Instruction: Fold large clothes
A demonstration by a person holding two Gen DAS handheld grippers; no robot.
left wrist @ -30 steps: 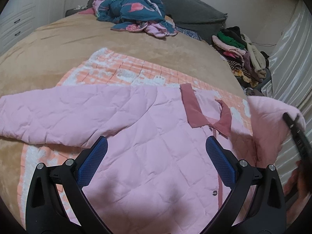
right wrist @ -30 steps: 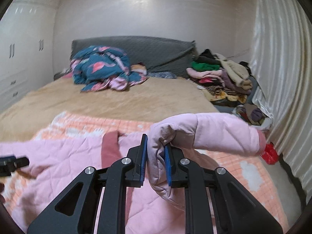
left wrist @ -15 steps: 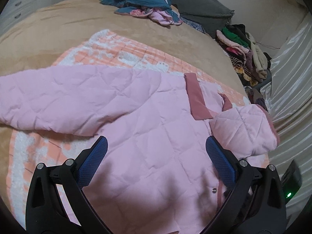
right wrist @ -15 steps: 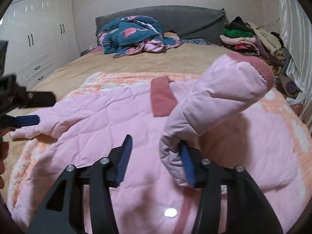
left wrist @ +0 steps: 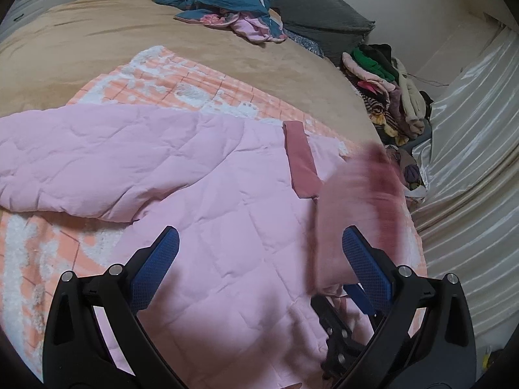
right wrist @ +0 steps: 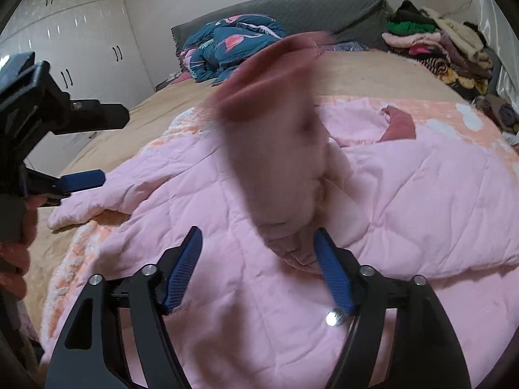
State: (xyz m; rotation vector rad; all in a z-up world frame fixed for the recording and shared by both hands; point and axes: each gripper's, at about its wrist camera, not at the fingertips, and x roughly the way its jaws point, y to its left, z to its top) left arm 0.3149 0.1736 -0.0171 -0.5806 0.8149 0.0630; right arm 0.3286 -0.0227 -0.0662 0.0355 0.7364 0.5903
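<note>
The jacket [left wrist: 201,194] lay spread face-up on the blanket [left wrist: 181,87] on the bed [right wrist: 366,74], its right sleeve [right wrist: 275,136] blurred above the front. You should have laid that sleeve flat across the chest. Your right tool [right wrist: 259,269] stood apart, sleeve end loose against one pad. Your left tool [left wrist: 259,259] hovered apart, empty, above the hem.
</note>
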